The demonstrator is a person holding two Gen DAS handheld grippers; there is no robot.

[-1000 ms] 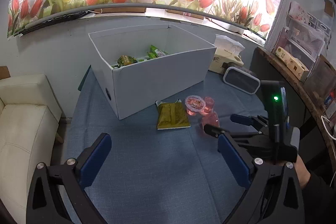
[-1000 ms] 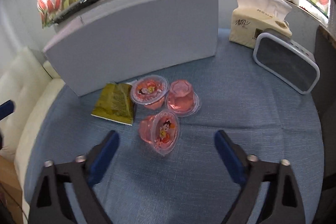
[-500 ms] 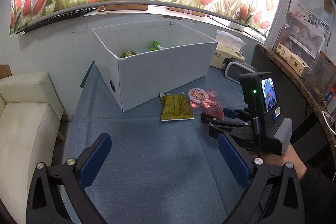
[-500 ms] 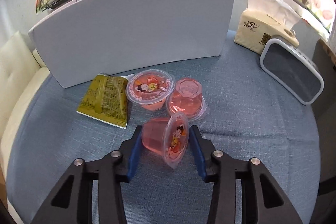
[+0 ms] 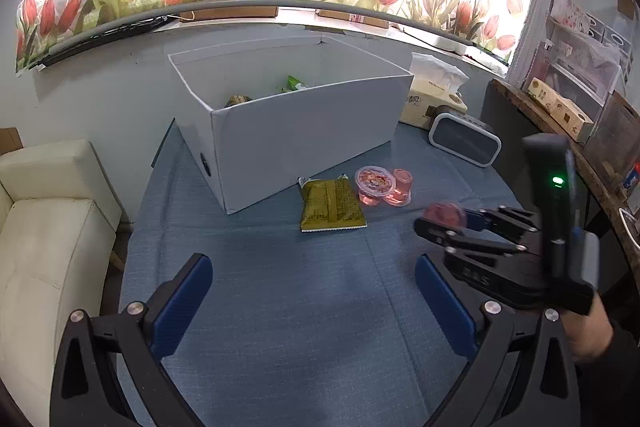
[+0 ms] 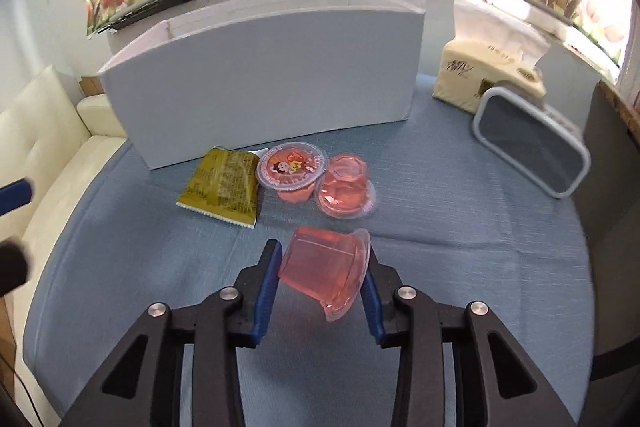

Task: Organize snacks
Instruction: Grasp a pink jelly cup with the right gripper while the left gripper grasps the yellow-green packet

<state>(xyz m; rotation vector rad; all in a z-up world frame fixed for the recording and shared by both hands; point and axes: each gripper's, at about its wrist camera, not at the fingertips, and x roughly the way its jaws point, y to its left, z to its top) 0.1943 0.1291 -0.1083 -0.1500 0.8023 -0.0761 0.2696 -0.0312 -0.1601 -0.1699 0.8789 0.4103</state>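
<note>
Gripping: a pink jelly cup (image 6: 325, 273) is clamped on its side between the jaws of the right gripper (image 6: 322, 277), lifted clear of the table (image 6: 460, 259).
Right gripper seen from the left: it (image 5: 446, 223) is held low over the blue cloth, right of the other snacks, with the pink cup (image 5: 443, 214) blurred at its tip.
Left gripper: it (image 5: 312, 301) is held above bare cloth, jaws spread wide, nothing between them.
Snacks on the table: a green packet (image 6: 222, 189) is laid flat beside two more jelly cups, one lid-up (image 6: 291, 169), one upturned (image 6: 345, 193), the two touching.
Box: the white box (image 5: 296, 131) is stood just behind the snacks; green packets (image 5: 297, 83) are glimpsed inside.
Beyond: a tissue pack (image 6: 486, 77) and a small clock (image 6: 532, 153) are seen at the right.
</note>
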